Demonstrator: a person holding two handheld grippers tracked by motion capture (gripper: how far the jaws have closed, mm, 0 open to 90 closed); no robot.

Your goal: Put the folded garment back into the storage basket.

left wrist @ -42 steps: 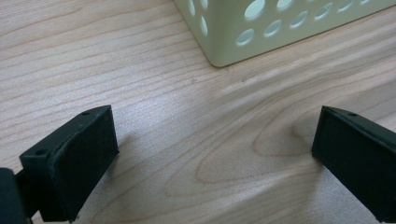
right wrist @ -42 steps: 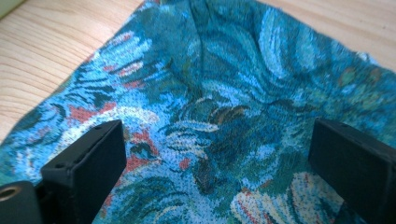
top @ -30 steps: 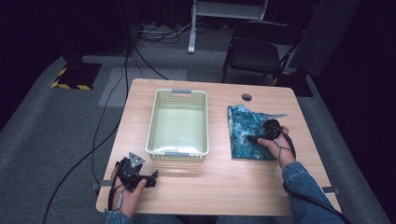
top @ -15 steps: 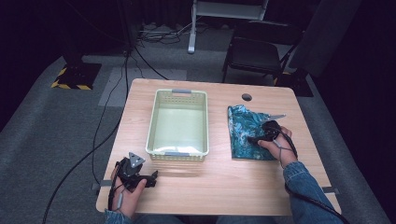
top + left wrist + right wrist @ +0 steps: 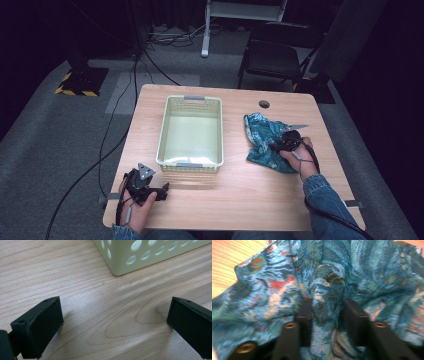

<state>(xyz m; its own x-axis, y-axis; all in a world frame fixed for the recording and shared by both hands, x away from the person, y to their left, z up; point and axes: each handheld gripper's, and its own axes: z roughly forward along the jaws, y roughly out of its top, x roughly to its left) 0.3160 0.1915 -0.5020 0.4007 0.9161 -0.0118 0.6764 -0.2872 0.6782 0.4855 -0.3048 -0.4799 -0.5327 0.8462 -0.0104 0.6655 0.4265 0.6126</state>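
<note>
Two hand-held grippers are at work over the wooden counter point(image 5: 235, 195), one at each lower side of the high view. The right hand-held gripper point(image 5: 278, 145) sits right of centre in that frame, its hand point(image 5: 298, 156) stretched forward from a denim sleeve point(image 5: 325, 202) that enters at the lower right, the wrist angled toward the upper left so the jaws point into the blue patterned cloth point(image 5: 262, 137). Its jaws have just been closing, and in the right gripper view a raised fold of the cloth point(image 5: 327, 297) is pinched between the two black pads, with fabric bunched around both of them. The cloth lies crumpled on the counter, right of the pale green basket point(image 5: 168, 131) and apart from it.

The left hand-held gripper point(image 5: 161, 191) is at the lower left of the high view, held low over the counter by a hand point(image 5: 136, 210) coming in from the bottom edge, pointing toward the right of the frame. In the left gripper view its jaws stand wide apart with bare wood between them, and a corner of the basket point(image 5: 130, 262) is at the top of that frame.
</note>
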